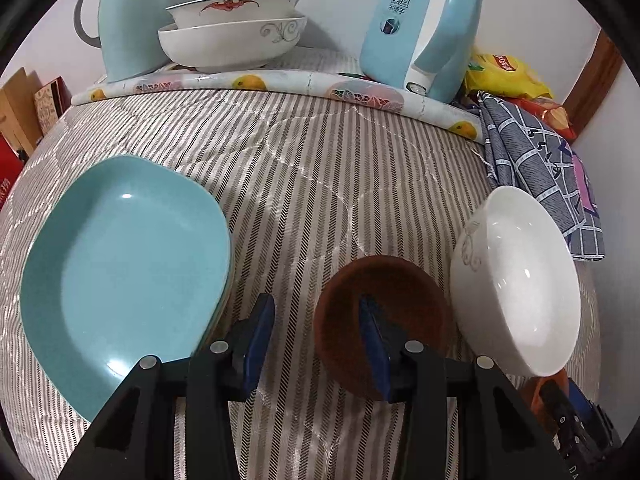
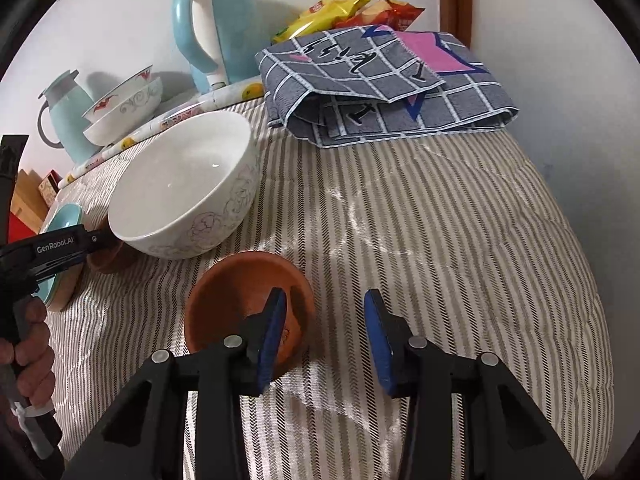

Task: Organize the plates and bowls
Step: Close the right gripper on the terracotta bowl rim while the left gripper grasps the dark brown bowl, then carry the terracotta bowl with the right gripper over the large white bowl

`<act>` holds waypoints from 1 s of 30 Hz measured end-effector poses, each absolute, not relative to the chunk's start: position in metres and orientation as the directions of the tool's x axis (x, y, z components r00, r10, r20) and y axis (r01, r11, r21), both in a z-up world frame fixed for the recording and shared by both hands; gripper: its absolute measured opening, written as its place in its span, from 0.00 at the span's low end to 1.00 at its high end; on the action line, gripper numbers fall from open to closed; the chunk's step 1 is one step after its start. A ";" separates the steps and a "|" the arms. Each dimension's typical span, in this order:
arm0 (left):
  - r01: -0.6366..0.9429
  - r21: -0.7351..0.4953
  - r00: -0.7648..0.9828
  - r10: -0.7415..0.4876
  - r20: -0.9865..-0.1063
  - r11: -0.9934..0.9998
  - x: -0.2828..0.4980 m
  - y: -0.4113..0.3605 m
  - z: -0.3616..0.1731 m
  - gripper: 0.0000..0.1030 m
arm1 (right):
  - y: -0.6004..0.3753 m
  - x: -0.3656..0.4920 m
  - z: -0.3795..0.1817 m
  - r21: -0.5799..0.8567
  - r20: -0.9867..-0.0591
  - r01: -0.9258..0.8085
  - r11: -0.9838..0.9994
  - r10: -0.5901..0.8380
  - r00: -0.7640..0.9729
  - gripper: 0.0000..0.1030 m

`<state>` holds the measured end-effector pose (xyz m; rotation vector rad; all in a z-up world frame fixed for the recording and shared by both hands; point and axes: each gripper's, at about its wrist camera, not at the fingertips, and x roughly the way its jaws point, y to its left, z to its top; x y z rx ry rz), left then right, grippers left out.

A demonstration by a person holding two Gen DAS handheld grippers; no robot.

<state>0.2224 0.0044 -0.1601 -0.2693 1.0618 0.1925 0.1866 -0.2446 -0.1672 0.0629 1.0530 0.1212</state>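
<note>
The worktop [image 1: 320, 168] is covered by a striped quilted cloth; along its far edge runs a fruit-printed mat [image 1: 280, 84]. On that mat stand a pale blue jug [image 1: 128, 20] towards the far left corner, a blue electric kettle [image 1: 420, 32] further right, and between them two white patterned bowls [image 1: 232, 36], one nested in the other. A folded grey checked cloth [image 2: 384, 84] lies at the far right, with snack bags [image 2: 352, 12] behind it. The turquoise plate [image 1: 124, 276] sits on the left side of the worktop. The large white bowl [image 2: 188, 192] stands right of the middle. The brown bowl [image 1: 380, 316] is just beside it, on its left. The small terracotta dish [image 2: 252, 308] lies nearer the front edge. The left tongs [image 1: 320, 344] stand apart, one finger inside the brown bowl, the other outside its rim. The right tongs [image 2: 324, 340] stand apart, straddling the terracotta dish's rim.
</note>
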 end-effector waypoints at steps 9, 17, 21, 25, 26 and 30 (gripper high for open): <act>-0.271 -0.084 0.479 0.059 -0.876 0.959 0.226 0.001 -0.161 0.27 | -0.237 0.187 -0.174 0.123 -0.867 -0.101 0.987 0.156 0.474 0.15; -0.252 -0.128 0.492 0.013 -0.871 0.959 0.223 -0.002 -0.162 0.13 | -0.232 0.183 -0.171 0.090 -0.857 -0.111 0.990 0.134 0.497 0.12; -0.235 -0.158 0.511 -0.017 -0.859 0.959 0.220 0.000 -0.158 0.09 | -0.232 0.181 -0.167 0.098 -0.847 -0.112 0.989 0.142 0.512 0.10; -0.231 -0.165 0.515 -0.024 -0.857 0.959 0.217 0.001 -0.157 0.09 | -0.229 0.178 -0.163 0.085 -0.843 -0.112 0.990 0.131 0.522 0.09; -0.227 -0.167 0.517 -0.026 -0.855 0.959 0.216 0.000 -0.156 0.08 | -0.229 0.177 -0.162 0.087 -0.841 -0.110 0.990 0.132 0.524 0.09; -0.216 -0.166 0.526 -0.028 -0.850 0.962 0.212 -0.001 -0.150 0.08 | -0.231 0.175 -0.158 0.093 -0.838 -0.094 0.991 0.129 0.531 0.08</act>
